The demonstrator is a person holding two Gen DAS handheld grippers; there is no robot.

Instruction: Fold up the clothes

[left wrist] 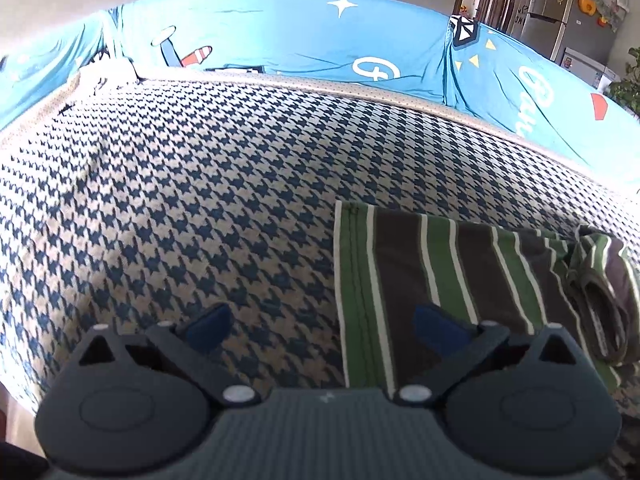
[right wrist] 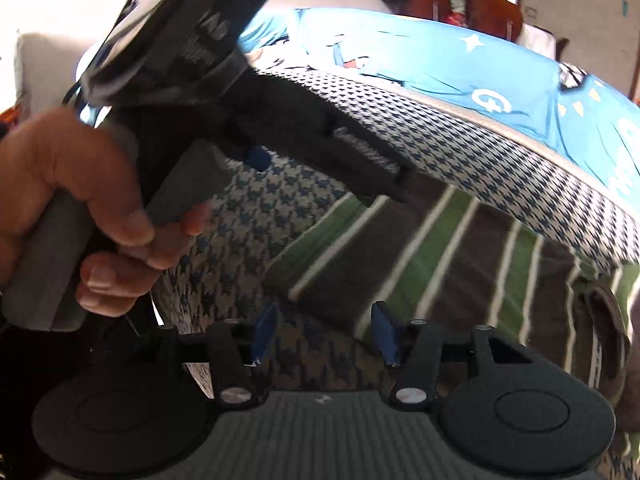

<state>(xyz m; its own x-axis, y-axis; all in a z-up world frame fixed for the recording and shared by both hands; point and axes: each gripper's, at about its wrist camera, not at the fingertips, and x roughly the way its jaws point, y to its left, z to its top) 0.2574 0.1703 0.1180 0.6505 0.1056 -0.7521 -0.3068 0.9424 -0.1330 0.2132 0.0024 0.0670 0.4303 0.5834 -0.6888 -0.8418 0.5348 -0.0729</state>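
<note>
Both grippers, left and right, spread apart, empty; right view alone shows hand, blurred

Bright daylight from the left, fisheye bending at the edges, and motion blur smearing the right wrist view.

the left gripper hangs at six o'clock with its jaws spread wide and empty over the houndstooth cover. a green, brown and white striped garment lies flat at four o'clock, its straight edge between the fingertips. a blue printed sheet runs across twelve o'clock.
</note>
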